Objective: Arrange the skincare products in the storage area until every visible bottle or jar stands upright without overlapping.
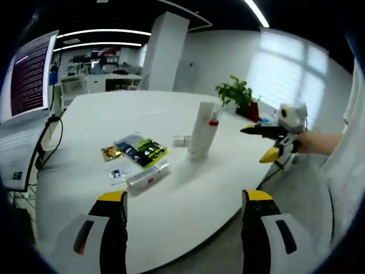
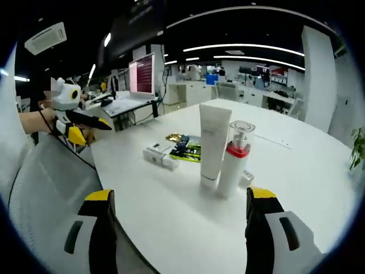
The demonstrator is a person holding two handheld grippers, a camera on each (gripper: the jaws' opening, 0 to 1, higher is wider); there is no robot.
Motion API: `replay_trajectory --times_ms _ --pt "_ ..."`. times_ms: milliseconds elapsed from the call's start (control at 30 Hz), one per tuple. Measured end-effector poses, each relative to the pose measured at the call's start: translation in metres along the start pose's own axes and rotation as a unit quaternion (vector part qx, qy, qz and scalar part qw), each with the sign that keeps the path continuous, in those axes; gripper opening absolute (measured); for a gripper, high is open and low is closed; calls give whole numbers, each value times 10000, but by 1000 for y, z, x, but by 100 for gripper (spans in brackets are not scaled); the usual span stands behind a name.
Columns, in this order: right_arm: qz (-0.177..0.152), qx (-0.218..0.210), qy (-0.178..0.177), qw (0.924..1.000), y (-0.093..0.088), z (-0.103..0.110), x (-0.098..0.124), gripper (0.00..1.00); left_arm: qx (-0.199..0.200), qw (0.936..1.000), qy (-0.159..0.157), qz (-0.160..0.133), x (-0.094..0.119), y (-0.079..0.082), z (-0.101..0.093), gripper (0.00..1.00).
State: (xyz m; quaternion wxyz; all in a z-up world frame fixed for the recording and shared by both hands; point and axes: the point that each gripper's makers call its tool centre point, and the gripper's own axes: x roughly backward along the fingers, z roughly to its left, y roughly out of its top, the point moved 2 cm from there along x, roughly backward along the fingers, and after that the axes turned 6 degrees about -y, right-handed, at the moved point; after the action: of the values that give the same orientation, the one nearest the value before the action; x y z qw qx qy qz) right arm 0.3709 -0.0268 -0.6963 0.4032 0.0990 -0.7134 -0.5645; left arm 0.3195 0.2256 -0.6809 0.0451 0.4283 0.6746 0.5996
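Two bottles upright, one tube lying flat

Two skincare containers stand touching on the round white surface (image 2: 319, 171): a tall white squeeze tube (image 2: 214, 145) on its cap and a white pump bottle with a red collar and clear cap (image 2: 235, 160). In the right gripper view they rise ahead, between the jaws. The right gripper (image 2: 179, 228) has its yellow-tipped jaws wide apart, holding nothing. In the left gripper view, a clear-and-white tube (image 1: 147, 178) lies on its side just beyond the left jaw, beside a dark green and yellow sachet (image 1: 140, 149) and a gold packet (image 1: 112, 152). The left gripper (image 1: 185, 220) also gapes wide, nothing in it. A potted green plant (image 1: 238, 96) sits farther off.
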Motion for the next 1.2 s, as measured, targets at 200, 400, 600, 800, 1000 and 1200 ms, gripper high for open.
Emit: replay_trajectory --times_ms 200,400,600,800,1000,1200 --pt "-110 -243 -134 9996 3 5 9 97 -21 9999 86 -69 2 5 0 82" --pt "-109 -136 -104 9998 8 12 10 98 -50 9999 111 -40 -1 4 1 84" --pt "-125 -86 -166 9997 9 15 11 99 -80 9999 78 -62 -5 5 -4 90" --pt "-39 -86 -178 9998 4 15 10 99 -276 9996 9 -112 -9 9 -7 99" --pt "11 -149 -268 9995 0 12 11 99 -381 9993 15 -44 -11 9 -6 99" --pt "53 -134 -298 9995 -2 11 12 99 -612 9953 142 -732 -9 32 -3 98"
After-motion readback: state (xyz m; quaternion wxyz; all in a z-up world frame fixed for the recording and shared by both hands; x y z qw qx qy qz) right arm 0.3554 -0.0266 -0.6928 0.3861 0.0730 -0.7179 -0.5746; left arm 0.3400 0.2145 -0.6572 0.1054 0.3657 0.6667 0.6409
